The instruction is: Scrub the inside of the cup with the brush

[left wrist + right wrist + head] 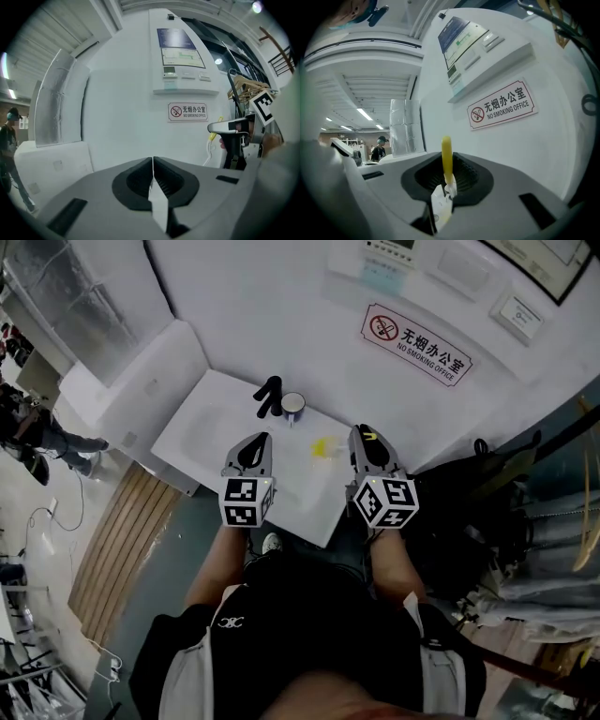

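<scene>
We judge that the brush (446, 150) may twist in the right gripper (448, 161) when it meets the cup (292, 406), because the clamped handle is thin. The unheld cup could also tip. The left gripper (153, 160) has its jaws together and empty. Both are short of the cup, which stands on the white table (206, 427), just beside a black object (268, 395).
</scene>
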The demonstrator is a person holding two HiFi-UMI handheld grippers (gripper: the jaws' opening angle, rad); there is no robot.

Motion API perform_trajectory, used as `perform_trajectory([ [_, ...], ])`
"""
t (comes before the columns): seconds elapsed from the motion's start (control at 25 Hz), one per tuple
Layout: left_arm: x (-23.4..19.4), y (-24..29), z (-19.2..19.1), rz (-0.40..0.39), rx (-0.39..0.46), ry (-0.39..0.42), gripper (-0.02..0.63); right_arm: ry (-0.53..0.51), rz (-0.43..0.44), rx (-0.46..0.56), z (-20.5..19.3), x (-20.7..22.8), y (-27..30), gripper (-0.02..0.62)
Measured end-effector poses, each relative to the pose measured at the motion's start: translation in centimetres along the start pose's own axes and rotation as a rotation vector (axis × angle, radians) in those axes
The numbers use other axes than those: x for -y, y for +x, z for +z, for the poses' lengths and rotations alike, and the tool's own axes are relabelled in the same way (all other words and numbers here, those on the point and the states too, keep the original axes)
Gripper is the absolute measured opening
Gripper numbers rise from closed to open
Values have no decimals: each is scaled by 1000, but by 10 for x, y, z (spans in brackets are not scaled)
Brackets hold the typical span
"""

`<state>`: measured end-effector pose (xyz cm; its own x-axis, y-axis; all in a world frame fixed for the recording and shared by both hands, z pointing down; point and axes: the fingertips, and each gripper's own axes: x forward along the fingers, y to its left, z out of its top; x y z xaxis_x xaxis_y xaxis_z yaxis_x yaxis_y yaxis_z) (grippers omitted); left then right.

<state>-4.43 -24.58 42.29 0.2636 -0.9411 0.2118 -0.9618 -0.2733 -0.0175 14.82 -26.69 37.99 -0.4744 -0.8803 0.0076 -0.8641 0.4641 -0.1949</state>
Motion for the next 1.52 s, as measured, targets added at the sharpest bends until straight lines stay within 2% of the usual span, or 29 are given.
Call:
perform_trajectory([
  [0.24,-18,37,-16,-43,-37,-29,21,2,-58,-30,-10,11,20,57],
  [0.36,-18,56,-32,-112,-94,-60,140,-1,-88,-50,-16,15,25,57],
  [0.44,-19,69,-44,-153,-130,-72,160,-3,-106,-61,-20,18,28,57],
  [0.76,-10,110,-86,-301,-212,-90,161,-14,-213,-88,-27,34,26,57],
  [0.96,-5,136,-122,-363,-296,-92,161,54,-256,-89,-30,44,23,57],
  [1.16,-3,158,-153,-395,-345,-57,161,73,-314,-96,-33,53,21,57],
  [1.4,0,177,-183,-436,-397,-70,161,88,-340,-103,-39,47,28,57],
  [1.52,1,187,-194,-431,-413,-88,161,89,-348,-109,-43,45,31,57],
])
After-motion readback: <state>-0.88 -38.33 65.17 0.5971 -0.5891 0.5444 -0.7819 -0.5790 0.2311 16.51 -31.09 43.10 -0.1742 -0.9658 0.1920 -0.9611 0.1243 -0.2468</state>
